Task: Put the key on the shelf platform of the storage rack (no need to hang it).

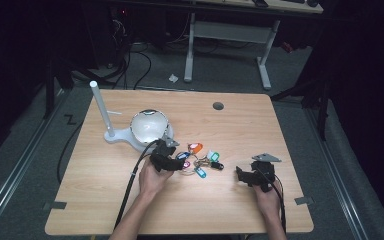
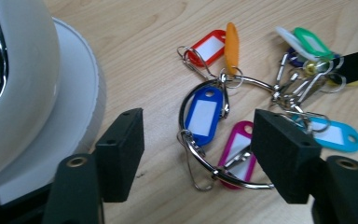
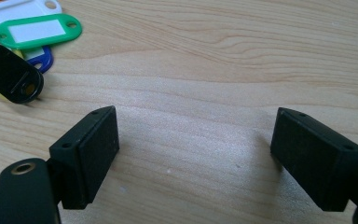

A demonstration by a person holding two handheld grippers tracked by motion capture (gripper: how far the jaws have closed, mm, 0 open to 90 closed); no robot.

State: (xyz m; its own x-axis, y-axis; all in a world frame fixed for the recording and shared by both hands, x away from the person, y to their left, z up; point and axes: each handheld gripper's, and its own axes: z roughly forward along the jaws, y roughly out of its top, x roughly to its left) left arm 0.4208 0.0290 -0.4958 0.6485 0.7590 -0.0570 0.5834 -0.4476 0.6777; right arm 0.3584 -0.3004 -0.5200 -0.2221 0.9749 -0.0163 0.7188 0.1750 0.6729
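Jaws on my left gripper (image 2: 198,156) stand wide and hold nothing; the big steel ring (image 2: 200,154) of the key-tag bunch (image 1: 197,159) lies flat on the table (image 1: 105,200) between them, its blue tag (image 2: 203,115) and pink tag (image 2: 237,151) inside the gap. My right gripper (image 3: 196,158) is also spread wide over bare wood, empty, just right of the bunch, the black tag (image 3: 11,74) nearest it. From the bunch, the white lamp base (image 2: 72,112) sits immediately left, against my left pad (image 2: 121,154). I judge the risk is pinching only a loose tag, or skating the thin ring sideways, or nudging that base.
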